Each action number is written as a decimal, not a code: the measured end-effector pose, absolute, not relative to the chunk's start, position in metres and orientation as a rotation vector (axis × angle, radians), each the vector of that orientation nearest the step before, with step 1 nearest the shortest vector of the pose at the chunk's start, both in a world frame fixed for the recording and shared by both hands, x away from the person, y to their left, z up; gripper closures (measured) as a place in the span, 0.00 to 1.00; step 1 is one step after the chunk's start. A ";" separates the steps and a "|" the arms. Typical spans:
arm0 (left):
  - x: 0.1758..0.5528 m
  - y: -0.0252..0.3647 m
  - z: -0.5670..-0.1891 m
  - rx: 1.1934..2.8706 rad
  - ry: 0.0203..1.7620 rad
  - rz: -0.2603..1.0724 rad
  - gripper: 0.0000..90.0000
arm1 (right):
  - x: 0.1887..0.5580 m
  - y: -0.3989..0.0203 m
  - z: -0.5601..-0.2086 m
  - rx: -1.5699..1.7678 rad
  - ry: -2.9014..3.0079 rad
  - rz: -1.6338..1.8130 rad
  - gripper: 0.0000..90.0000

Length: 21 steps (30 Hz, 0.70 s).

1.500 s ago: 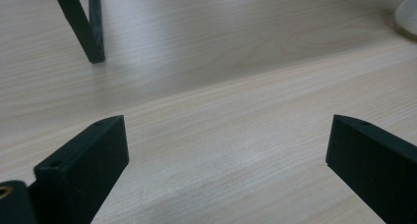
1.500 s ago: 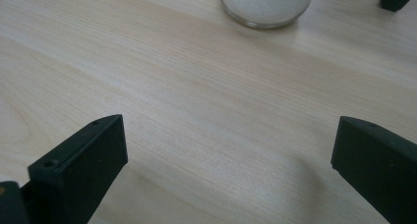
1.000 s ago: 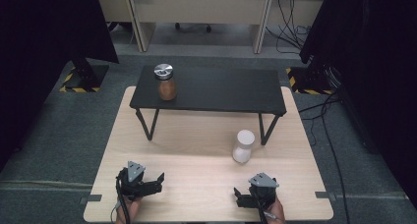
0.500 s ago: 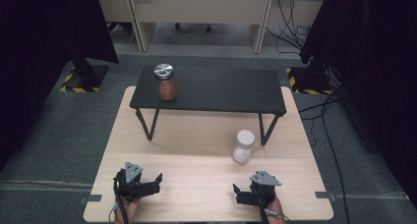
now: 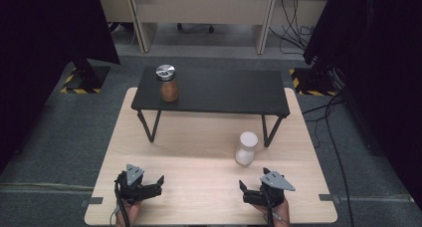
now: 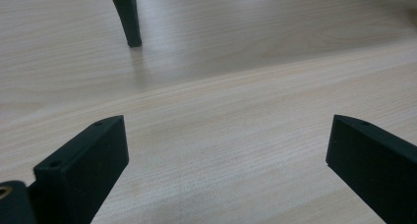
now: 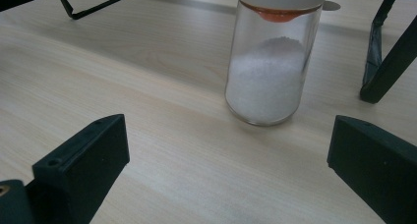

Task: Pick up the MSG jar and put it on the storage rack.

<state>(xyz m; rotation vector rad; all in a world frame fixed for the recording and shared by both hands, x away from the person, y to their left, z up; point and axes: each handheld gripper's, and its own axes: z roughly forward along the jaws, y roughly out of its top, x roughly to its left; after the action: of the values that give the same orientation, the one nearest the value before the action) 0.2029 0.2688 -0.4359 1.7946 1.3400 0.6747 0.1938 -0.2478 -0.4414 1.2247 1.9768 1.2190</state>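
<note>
Both grippers sit at the near edge of the wooden table point(image 5: 199, 137), jaws spread wide with nothing between them. The right gripper point(image 5: 250, 188) is closest to the white jar point(image 5: 246, 148), which stands upright just beyond it, by the right leg of the black bench point(image 5: 219, 90). In the right gripper view the jar's lid is cut off at the top. The left gripper point(image 5: 155, 183) faces bare wood. A brown jar point(image 5: 167, 83) stands far left on the bench.
</note>
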 end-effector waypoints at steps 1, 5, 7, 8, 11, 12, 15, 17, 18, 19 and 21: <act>0.203 0.269 -0.436 1.795 1.340 0.675 0.02 | 0.195 -0.248 -0.441 1.223 1.976 1.219 0.02; 0.203 0.269 -0.436 1.794 1.340 0.673 0.02 | 0.199 -0.247 -0.441 1.222 1.960 1.213 0.03; 0.203 0.269 -0.436 1.793 1.339 0.674 0.02 | 0.204 -0.247 -0.440 1.230 1.954 1.220 0.04; 0.203 0.269 -0.436 1.793 1.338 0.673 0.02 | 0.206 -0.246 -0.439 1.233 1.949 1.224 0.04; 0.203 0.269 -0.436 1.792 1.339 0.671 0.02 | 0.214 -0.244 -0.435 1.234 1.932 1.223 0.05; 0.203 0.269 -0.436 1.791 1.339 0.671 0.02 | 0.218 -0.243 -0.433 1.236 1.930 1.228 0.05; 0.203 0.270 -0.435 1.791 1.337 0.671 0.02 | 0.227 -0.241 -0.428 1.236 1.930 1.220 0.07; 0.203 0.270 -0.435 1.791 1.338 0.671 0.02 | 0.233 -0.239 -0.424 1.245 1.921 1.218 0.08; 0.203 0.270 -0.435 1.791 1.337 0.670 0.02 | 0.236 -0.239 -0.423 1.246 1.917 1.217 0.09; 0.203 0.270 -0.435 1.791 1.337 0.670 0.02 | 0.238 -0.238 -0.422 1.246 1.914 1.215 0.09; 0.203 0.269 -0.435 1.792 1.337 0.671 0.02 | 0.242 -0.237 -0.421 1.240 1.912 1.208 0.11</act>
<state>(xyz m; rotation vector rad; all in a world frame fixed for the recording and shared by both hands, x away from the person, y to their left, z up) 0.2030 0.2694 -0.4354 1.7921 1.3370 0.6707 0.2418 -0.2366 -0.4208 1.2402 1.9119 1.2080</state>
